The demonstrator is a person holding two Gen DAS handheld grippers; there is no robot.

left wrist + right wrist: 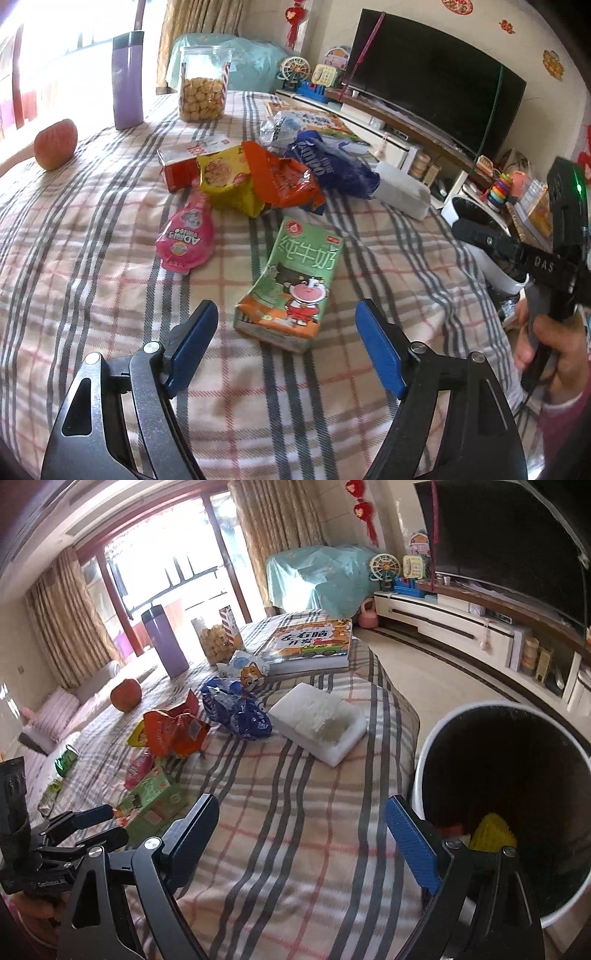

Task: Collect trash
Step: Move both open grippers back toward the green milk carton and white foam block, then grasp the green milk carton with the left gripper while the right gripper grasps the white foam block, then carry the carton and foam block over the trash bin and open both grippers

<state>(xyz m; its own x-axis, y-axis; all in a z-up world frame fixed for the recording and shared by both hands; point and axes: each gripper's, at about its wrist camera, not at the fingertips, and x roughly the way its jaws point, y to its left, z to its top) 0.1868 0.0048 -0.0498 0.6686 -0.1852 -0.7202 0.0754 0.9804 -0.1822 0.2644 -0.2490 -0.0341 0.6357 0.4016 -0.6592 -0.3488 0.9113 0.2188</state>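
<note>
One crushed green milk carton [288, 284] with cartoon cow, lying flat, both grippers spread apart, empty.

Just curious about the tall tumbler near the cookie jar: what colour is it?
Purple tumbler with a dark lid, clearest in the left wrist view.

A matt woven plaid cloth [110, 258] is laid over the tabletop; glossy crinkled foil wrappers [280, 177] and a printed paperboard milk carton [291, 280] are noted.
</note>
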